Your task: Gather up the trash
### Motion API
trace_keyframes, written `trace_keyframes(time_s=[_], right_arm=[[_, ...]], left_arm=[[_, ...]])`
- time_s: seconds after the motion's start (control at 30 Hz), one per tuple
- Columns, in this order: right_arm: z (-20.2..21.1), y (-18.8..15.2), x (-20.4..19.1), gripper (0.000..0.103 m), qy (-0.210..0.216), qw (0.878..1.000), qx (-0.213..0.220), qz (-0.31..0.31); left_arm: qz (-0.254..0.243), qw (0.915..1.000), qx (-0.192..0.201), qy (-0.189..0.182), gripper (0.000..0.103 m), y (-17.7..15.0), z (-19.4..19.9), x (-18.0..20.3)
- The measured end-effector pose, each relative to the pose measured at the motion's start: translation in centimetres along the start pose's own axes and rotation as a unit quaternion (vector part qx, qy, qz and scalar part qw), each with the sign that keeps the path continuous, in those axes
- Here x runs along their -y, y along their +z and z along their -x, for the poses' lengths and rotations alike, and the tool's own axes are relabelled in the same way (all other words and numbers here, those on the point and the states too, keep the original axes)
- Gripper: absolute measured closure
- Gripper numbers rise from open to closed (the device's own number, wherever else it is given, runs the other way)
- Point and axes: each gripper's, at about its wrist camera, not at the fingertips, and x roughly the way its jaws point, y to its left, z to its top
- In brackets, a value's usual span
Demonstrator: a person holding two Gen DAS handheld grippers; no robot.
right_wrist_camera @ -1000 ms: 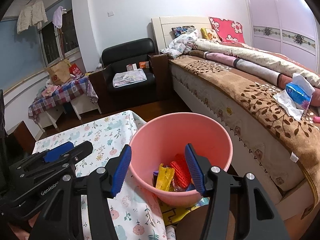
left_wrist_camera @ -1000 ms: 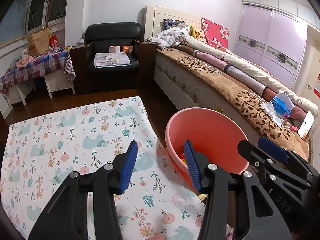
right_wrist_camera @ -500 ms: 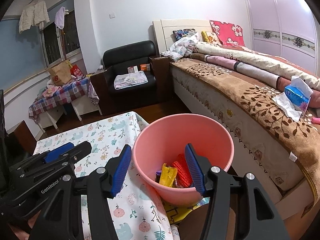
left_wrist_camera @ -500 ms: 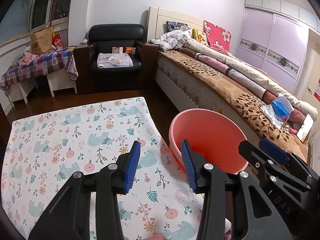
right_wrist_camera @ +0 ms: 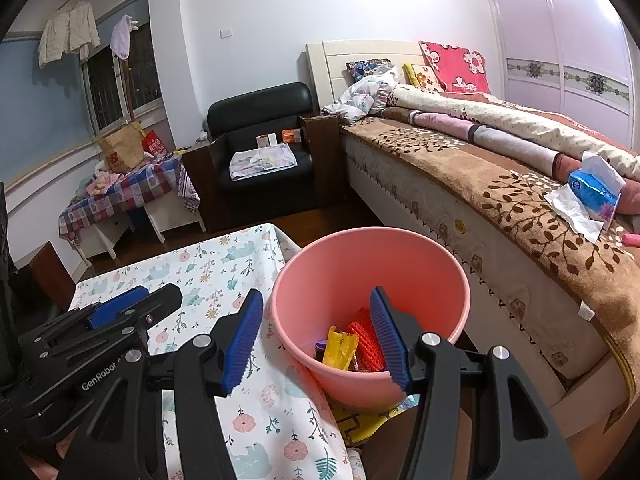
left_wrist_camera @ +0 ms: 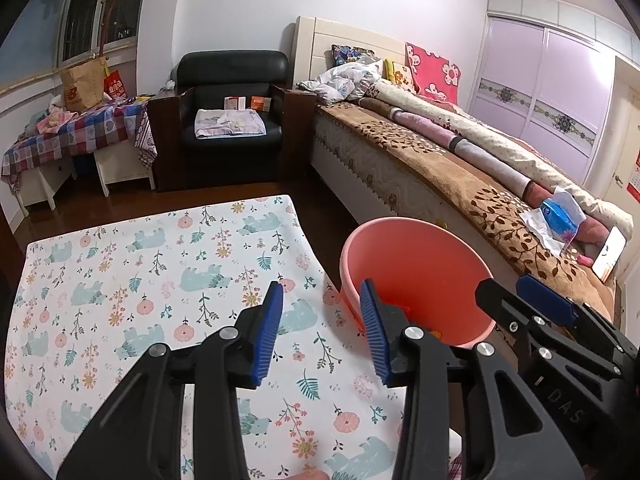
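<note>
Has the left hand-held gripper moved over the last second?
Yes. The left hand-held gripper has pulled back and leftward: the pink bin has slid rightward past its fingers, which now frame the floral tablecloth.

Floral tablecloth [left_wrist_camera: 160, 280], black armchair [left_wrist_camera: 230, 112], bed [right_wrist_camera: 500, 184] beside it, blue tissue pack [right_wrist_camera: 592, 194] on bed
</note>
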Motion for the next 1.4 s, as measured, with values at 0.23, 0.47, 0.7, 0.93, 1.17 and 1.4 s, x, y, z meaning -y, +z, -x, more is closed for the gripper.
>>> trace_keyframes(time_s=[0.23, 0.47, 0.7, 0.93, 1.17, 1.4], right_arm=[[0.02, -0.01, -0.19, 0.048, 0.001, 1.000, 0.000, 0.001], [-0.04, 0.15, -0.20, 0.048, 0.001, 1.000, 0.001, 0.001], [0.02, 0.21, -0.24, 0.048, 0.000, 1.000, 0.002, -0.001], [0.20, 0.14, -0.19, 0.048, 0.000, 1.000, 0.004, 0.001], [0.23, 0.21, 0.08, 0.048, -0.001, 1.000, 0.004, 0.003], [0.38, 0.20, 0.22, 0.048, -0.003, 1.000, 0.002, 0.004]], left_arm=[[0.006, 1.0000, -0.001, 0.006, 0.063, 0.06, 0.08, -0.41], [0.005, 0.9999, -0.001, 0.009, 0.063, 0.07, 0.21, -0.52], [0.004, 1.0000, -0.002, 0.008, 0.063, -0.02, 0.24, -0.37], [0.003, 1.0000, 0.000, 0.010, 0.063, -0.03, 0.20, -0.31], [-0.002, 1.0000, 0.000, 0.009, 0.063, -0.08, 0.19, -0.25], [-0.010, 0.9999, -0.001, 0.006, 0.063, -0.17, 0.29, -0.13]])
